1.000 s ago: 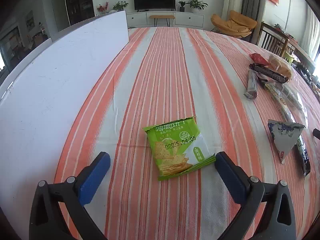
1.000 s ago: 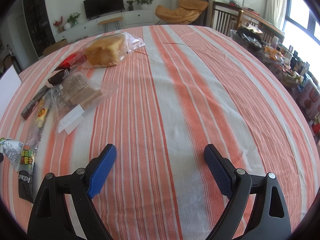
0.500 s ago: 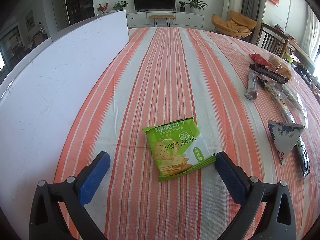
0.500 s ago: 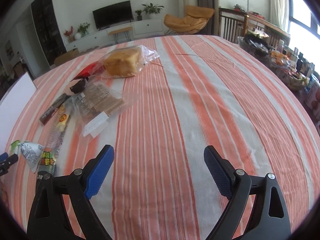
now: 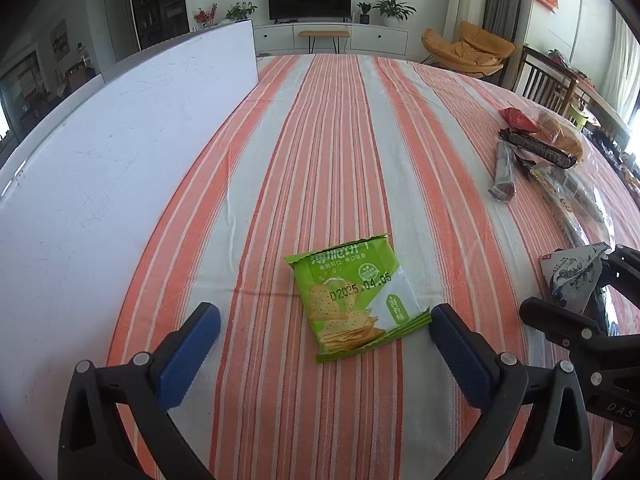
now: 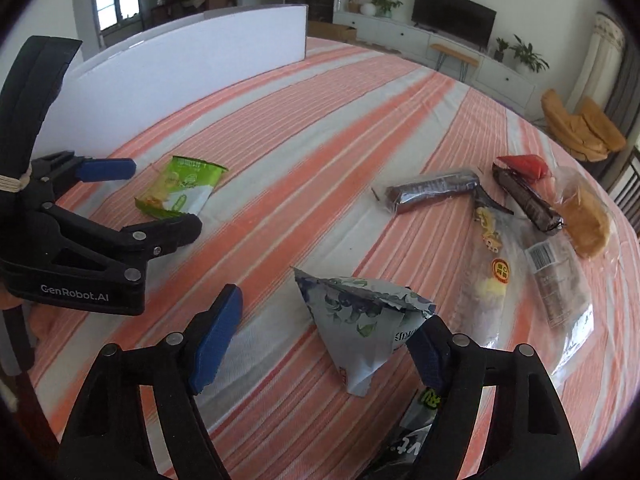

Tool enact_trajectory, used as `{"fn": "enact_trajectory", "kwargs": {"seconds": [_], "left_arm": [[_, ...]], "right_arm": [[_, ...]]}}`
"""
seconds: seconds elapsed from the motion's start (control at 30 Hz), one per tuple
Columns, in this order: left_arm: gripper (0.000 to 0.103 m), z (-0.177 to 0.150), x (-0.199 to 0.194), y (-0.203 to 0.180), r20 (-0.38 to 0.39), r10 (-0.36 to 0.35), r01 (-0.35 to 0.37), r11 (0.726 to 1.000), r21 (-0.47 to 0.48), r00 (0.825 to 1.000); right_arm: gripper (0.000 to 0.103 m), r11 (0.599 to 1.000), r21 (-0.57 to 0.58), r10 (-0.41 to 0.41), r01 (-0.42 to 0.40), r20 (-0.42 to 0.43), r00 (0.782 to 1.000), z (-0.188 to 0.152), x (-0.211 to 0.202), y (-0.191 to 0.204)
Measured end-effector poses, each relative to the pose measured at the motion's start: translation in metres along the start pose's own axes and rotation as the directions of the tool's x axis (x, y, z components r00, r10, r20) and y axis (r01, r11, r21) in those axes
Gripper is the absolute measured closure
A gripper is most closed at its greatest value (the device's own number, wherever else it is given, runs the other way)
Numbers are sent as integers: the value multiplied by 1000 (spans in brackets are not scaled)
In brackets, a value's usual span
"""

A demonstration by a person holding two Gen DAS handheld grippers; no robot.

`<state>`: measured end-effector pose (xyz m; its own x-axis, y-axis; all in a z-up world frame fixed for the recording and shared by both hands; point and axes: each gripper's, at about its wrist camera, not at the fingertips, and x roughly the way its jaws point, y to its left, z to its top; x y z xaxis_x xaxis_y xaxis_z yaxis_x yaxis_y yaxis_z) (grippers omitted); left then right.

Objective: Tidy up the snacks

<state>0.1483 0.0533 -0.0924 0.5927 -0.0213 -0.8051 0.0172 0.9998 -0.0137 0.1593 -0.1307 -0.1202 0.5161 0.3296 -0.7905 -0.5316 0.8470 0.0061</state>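
Pale grey foil printed with blue flowers — a triangular snack packet (image 6: 356, 322) lies on the striped counter (image 6: 304, 152) between the blue pads of the right tool (image 6: 320, 338). Its crumpled corner touches the right-hand pad (image 6: 426, 354), while the left-hand pad stands clear of it; the jaws have just been closing around the packet and do not yet pinch it. From the left wrist camera the same packet (image 5: 572, 280) shows at the right edge, by the right tool's black frame.

Further left, the green cracker packet (image 5: 354, 300) lies flat on the cloth between the pads of the left tool (image 5: 320, 344) — jaws spread wide, released, its near corner just beside the right pad. Beyond the triangular packet sit more wrapped snacks: a dark roll (image 6: 436, 190), a red pouch (image 6: 524, 164) and bread in clear wrap (image 6: 586, 220). A white board (image 6: 172, 76) stands along the counter's far side.
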Motion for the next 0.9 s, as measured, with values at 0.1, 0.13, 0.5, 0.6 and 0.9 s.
{"fn": "enact_trajectory", "kwargs": {"seconds": [0.1, 0.13, 0.5, 0.6, 0.9], "left_arm": [[0, 0, 0, 0, 0, 0, 0, 1000, 0, 1000], [0, 0, 0, 0, 0, -1, 1, 1000, -1, 1000], [0, -13, -11, 11, -13, -62, 63, 993, 99, 998], [1, -18, -15, 19, -21, -40, 41, 998, 48, 999], [1, 9, 3, -29, -124, -32, 33, 999, 6, 992]], "right_arm": [[63, 998, 55, 4, -4, -2, 1000, -6, -8, -12], [64, 998, 70, 6, -5, -6, 1000, -8, -13, -15], [64, 993, 117, -14, 7, 58, 998, -51, -49, 9], [63, 995, 88, -41, 36, 55, 998, -53, -49, 13], [45, 996, 87, -28, 23, 58, 998, -58, -49, 16]]}}
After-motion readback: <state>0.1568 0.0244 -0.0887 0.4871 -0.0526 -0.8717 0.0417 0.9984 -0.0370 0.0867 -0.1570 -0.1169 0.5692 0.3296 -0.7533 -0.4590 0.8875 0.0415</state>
